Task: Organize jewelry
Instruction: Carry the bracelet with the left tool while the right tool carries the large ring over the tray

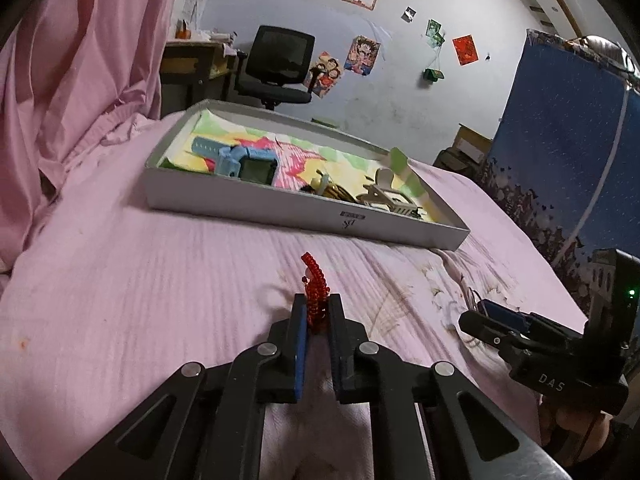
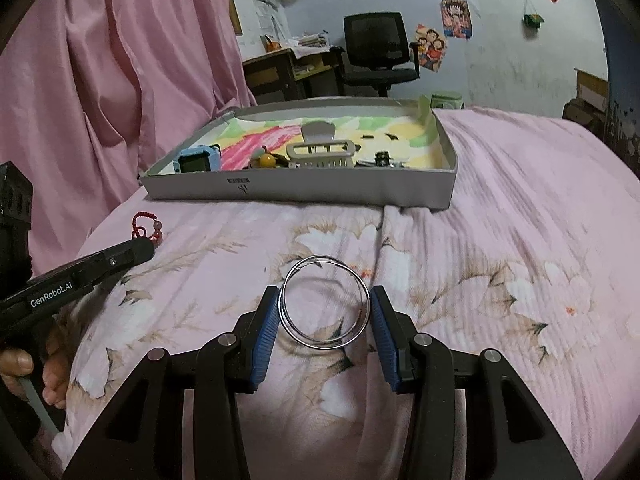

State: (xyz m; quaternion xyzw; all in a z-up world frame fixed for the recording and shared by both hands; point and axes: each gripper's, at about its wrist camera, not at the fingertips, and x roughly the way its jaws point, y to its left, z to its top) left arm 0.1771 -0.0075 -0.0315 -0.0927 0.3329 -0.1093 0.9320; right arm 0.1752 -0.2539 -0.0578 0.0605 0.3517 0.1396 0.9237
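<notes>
In the left wrist view my left gripper point(image 1: 318, 300) is shut on a red beaded bracelet point(image 1: 314, 276), which sticks up from the fingertips above the pink bedspread. In the right wrist view my right gripper point(image 2: 324, 296) is shut on a thin silver bangle point(image 2: 320, 345), one blue pad touching each side. A shallow grey tray point(image 1: 304, 210) lies ahead on the bed. It holds a blue smartwatch point(image 1: 244, 160), a white hair claw point(image 1: 386, 196) and small dark pieces. The left gripper point(image 2: 146, 246) with the red bracelet point(image 2: 144, 226) shows at the left, short of the tray point(image 2: 320, 190).
A pink curtain point(image 2: 100, 80) hangs at the left of the bed. Beyond the tray are an office chair point(image 2: 376, 48) and a desk point(image 2: 280, 68). A blue fabric wardrobe point(image 1: 568, 128) stands to the right. The right gripper point(image 1: 476, 316) is low to the left gripper's right.
</notes>
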